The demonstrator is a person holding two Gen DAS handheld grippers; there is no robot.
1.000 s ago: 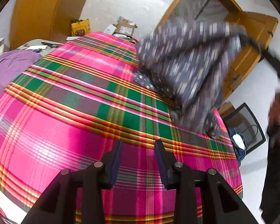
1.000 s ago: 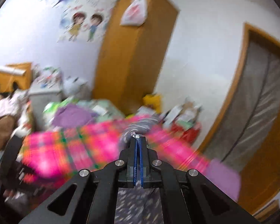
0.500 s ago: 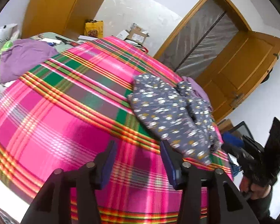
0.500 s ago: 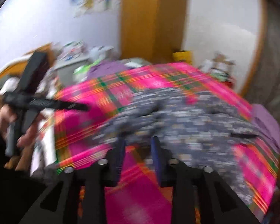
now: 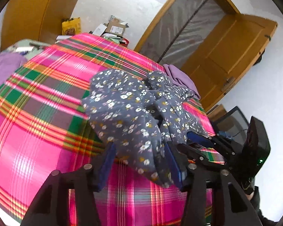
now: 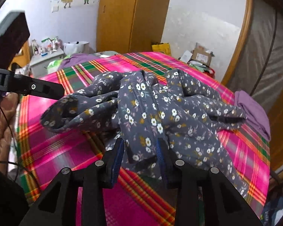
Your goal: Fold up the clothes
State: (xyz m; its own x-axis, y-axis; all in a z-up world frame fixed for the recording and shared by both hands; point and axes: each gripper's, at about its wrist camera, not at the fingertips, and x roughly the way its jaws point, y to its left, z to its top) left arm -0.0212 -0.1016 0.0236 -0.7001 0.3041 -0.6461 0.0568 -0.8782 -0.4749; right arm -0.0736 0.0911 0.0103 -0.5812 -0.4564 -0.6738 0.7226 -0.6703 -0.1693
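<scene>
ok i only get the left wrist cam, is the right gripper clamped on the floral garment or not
Observer: No. The right wrist view shows the right gripper with its jaws just opened. The floral garment lies loose between them on the plaid blanket.
Operator: and is the sleeve on my side lying flat
Observer: No. In the right wrist view that sleeve is bunched into a rumpled tube. Its cuff end points toward the left gripper, whose jaws are also open.
</scene>
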